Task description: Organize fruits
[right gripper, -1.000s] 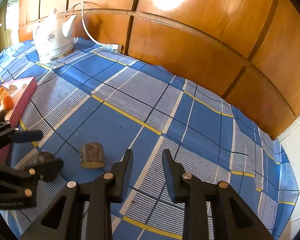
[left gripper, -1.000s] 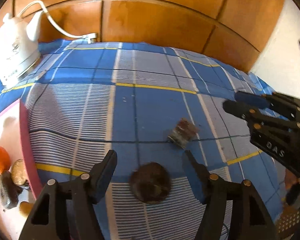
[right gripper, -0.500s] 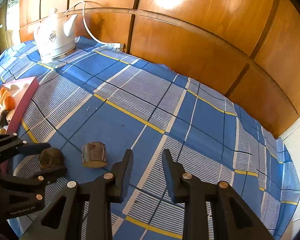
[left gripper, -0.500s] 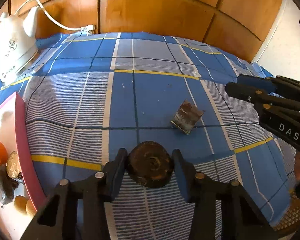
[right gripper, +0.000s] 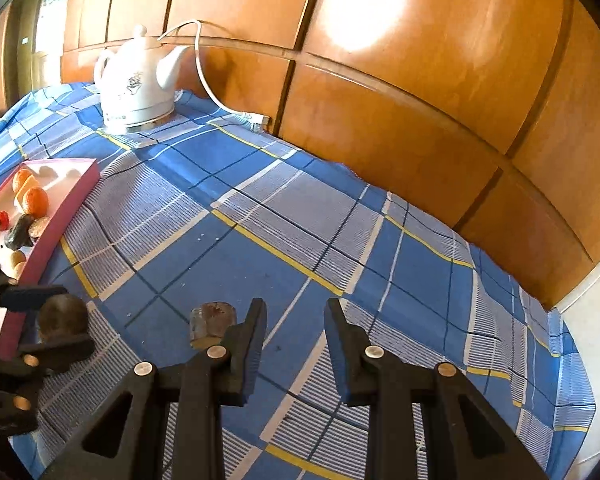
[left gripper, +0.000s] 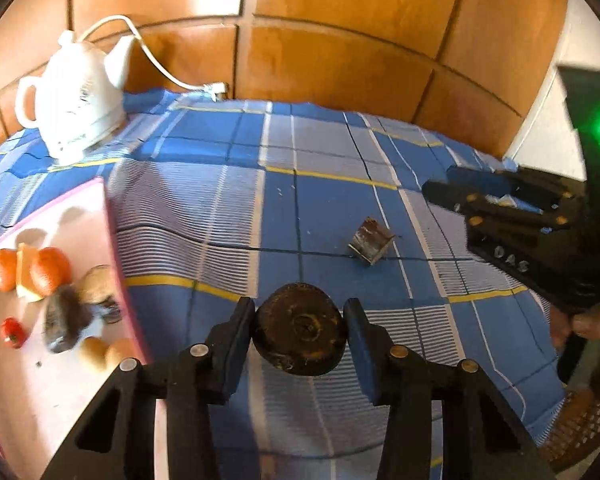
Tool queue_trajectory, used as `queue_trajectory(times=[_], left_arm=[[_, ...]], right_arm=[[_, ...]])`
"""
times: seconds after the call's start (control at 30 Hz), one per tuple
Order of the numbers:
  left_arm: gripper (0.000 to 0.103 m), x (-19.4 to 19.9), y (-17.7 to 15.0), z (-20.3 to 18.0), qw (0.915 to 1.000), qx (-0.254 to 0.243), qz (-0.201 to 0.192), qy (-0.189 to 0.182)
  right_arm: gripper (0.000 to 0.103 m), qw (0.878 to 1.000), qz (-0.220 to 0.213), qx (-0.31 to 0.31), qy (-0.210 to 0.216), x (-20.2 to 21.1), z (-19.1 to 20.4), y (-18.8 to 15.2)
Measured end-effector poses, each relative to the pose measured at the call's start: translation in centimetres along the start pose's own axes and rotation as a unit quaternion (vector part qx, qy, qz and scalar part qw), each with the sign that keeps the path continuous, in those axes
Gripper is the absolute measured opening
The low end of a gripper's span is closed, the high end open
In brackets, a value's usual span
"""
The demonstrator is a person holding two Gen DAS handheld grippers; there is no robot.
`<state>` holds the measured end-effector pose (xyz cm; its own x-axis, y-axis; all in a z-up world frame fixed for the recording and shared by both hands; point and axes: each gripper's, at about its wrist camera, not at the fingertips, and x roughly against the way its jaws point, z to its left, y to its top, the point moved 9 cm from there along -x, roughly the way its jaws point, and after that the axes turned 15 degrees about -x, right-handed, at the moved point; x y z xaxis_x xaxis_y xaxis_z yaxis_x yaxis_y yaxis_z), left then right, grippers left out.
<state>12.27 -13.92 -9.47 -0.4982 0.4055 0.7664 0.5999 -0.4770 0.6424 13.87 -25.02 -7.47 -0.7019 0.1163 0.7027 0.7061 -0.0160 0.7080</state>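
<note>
You have a round, dark brown fruit (left gripper: 300, 330) clamped between the left gripper's (left gripper: 299, 334) fingers, flat end facing you. A second brown piece (left gripper: 371, 239) lies tilted on the cloth. More fruits (left gripper: 44, 284) sit in the pink tray (left gripper: 118, 264).

Since the first earlier view, the left gripper (left gripper: 300, 330) has closed from a wide-open stance around the dark round fruit (left gripper: 299, 330); both fingers (left gripper: 236, 344) now press its sides. The fruit now sits raised off the checked cloth (left gripper: 320, 200), nearer the pink tray (left gripper: 118, 280), which fills more of the left wrist view. In the right wrist view the left gripper (right gripper: 58, 316) and its fruit (right gripper: 62, 316) stand closer to the tray's edge (right gripper: 48, 240).
</note>
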Motion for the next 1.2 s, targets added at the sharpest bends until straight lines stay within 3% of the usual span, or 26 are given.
queue_trajectory(times=[0.23,0.37,0.53,0.7,1.0,1.03,1.07,1.2], left_arm=[[0.046,3.6,-0.1,1.4,0.9994,0.015,-0.029,0.013],[0.046,5.1,-0.6,2.4,0.9987,0.024,-0.04,0.019],[0.046,6.5,-1.7,4.0,0.9977,0.042,-0.046,0.025],[0.046,7.5,-2.6,5.2,0.9965,0.058,-0.053,0.028],[0.046,8.8,-4.1,6.9,0.9944,0.079,-0.061,0.037],[0.046,9.0,-4.3,7.2,0.994,0.082,-0.061,0.039],[0.046,9.1,-4.6,7.5,0.9938,0.084,-0.06,0.04],[0.046,9.3,-5.7,8.8,0.9921,0.1,-0.057,0.05]], right_arm=[[0.031,0.999,0.022,0.002,0.045,-0.2,1.9,-1.0],[0.037,0.991,0.073,-0.033,0.104,-1.1,2.5,-2.2],[0.044,0.982,0.115,-0.064,0.133,-2.4,2.4,-3.2],[0.045,0.981,0.128,-0.06,0.136,-2.7,2.9,-2.8],[0.045,0.981,0.165,-0.037,0.09,-6.4,4.5,-3.3],[0.044,0.982,0.171,-0.032,0.075,-6.8,4.5,-3.6],[0.036,0.982,0.173,-0.029,0.069,-6.9,4.6,-3.9],[0.036,0.988,0.148,0.007,0.048,-5.6,5.7,-3.9]])
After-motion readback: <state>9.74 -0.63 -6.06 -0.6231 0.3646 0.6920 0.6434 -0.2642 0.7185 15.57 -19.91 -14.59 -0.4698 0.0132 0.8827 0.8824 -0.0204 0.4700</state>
